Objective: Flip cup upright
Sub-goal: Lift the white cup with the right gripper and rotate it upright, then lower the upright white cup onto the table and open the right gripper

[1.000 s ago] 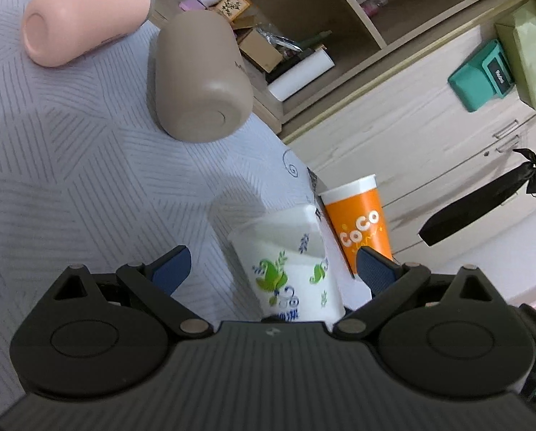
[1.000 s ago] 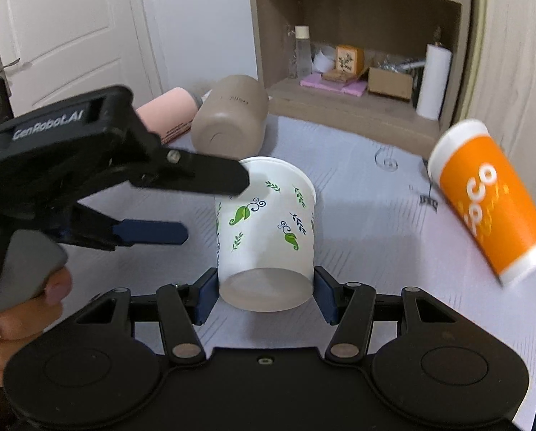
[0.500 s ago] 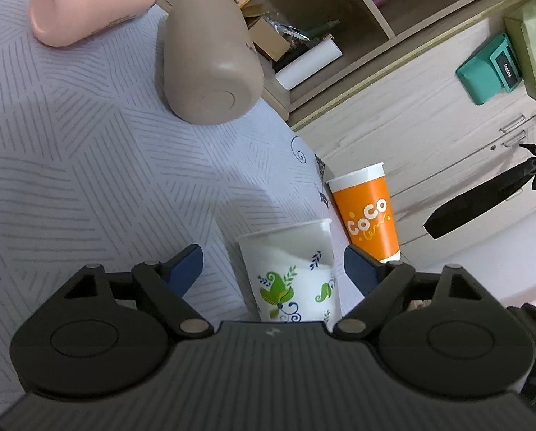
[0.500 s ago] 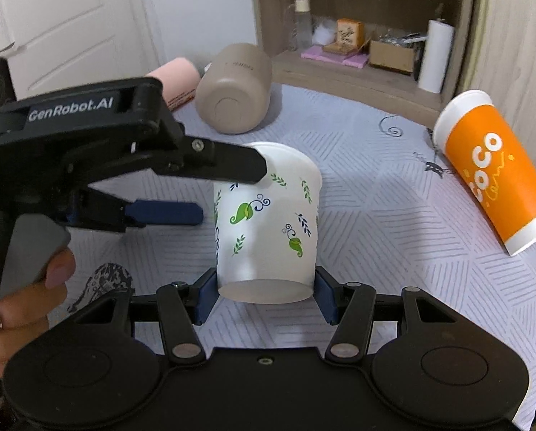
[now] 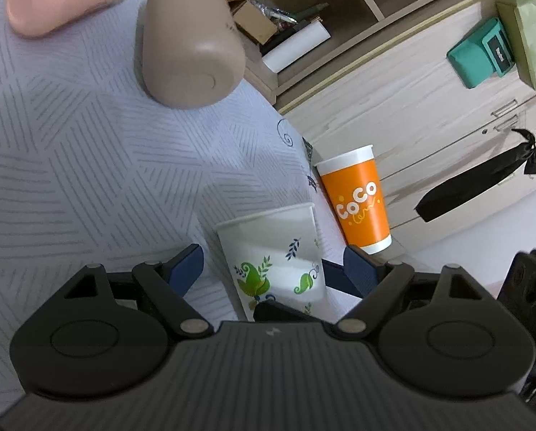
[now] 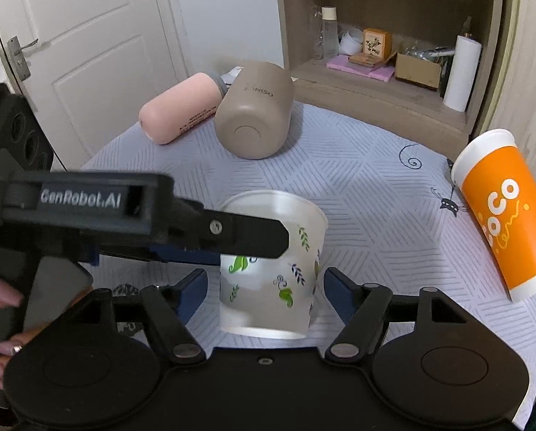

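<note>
A white paper cup with green leaf print (image 6: 271,280) stands upright on the pale patterned tablecloth (image 6: 357,186), mouth up. It also shows in the left wrist view (image 5: 275,258). My right gripper (image 6: 266,289) is open, its blue pads standing off both sides of the cup's base. My left gripper (image 5: 273,264) is open around the cup from the left side, its fingers apart from the cup wall; its black finger crosses the cup's rim in the right wrist view.
An orange "CoCo" cup (image 6: 501,212) stands upright near the table's right edge. A taupe bottle (image 6: 255,111) and a pink bottle (image 6: 181,111) lie on their sides at the far end. Shelves (image 6: 383,68) stand behind the table.
My right gripper has let go of the white cup and opened. The cup now stands upright on the cloth. My left gripper has shifted closer around it.
</note>
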